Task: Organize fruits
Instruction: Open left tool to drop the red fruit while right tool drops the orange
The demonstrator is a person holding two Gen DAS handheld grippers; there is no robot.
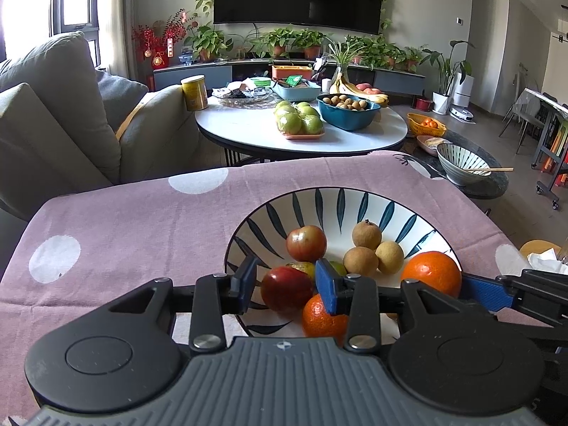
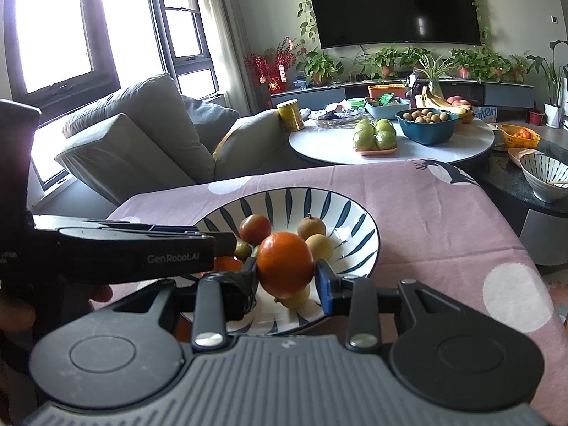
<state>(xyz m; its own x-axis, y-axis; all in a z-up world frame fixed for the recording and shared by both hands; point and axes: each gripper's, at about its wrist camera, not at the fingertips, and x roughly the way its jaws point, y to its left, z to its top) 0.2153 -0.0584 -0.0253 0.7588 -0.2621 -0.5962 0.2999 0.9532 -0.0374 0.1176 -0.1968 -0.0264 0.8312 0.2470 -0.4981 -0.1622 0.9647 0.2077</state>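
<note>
A white bowl with blue leaf stripes (image 1: pixel 319 193) (image 2: pixel 284 191) stands on the pink cloth. My left gripper (image 1: pixel 285 285) hangs low in the bowl, open, and a dark red fruit (image 1: pixel 287 293) lies between its fingers with a thin gap at the left pad. That fruit rests against a small mandarin (image 1: pixel 321 317). Behind it lie a red-brown fruit (image 1: pixel 306 244) and three tan longans (image 1: pixel 367 236). My right gripper (image 2: pixel 285 277) is shut on a large orange (image 2: pixel 285 266) (image 1: pixel 431 273) just above the bowl's near side.
The pink dotted cloth (image 1: pixel 142 220) covers the table up to its far edge. Beyond it are a grey sofa (image 1: pixel 53 113) at the left and a round white table (image 1: pixel 248 124) with green apples, a blue dish and bananas. A striped bowl (image 1: pixel 461 163) stands far right.
</note>
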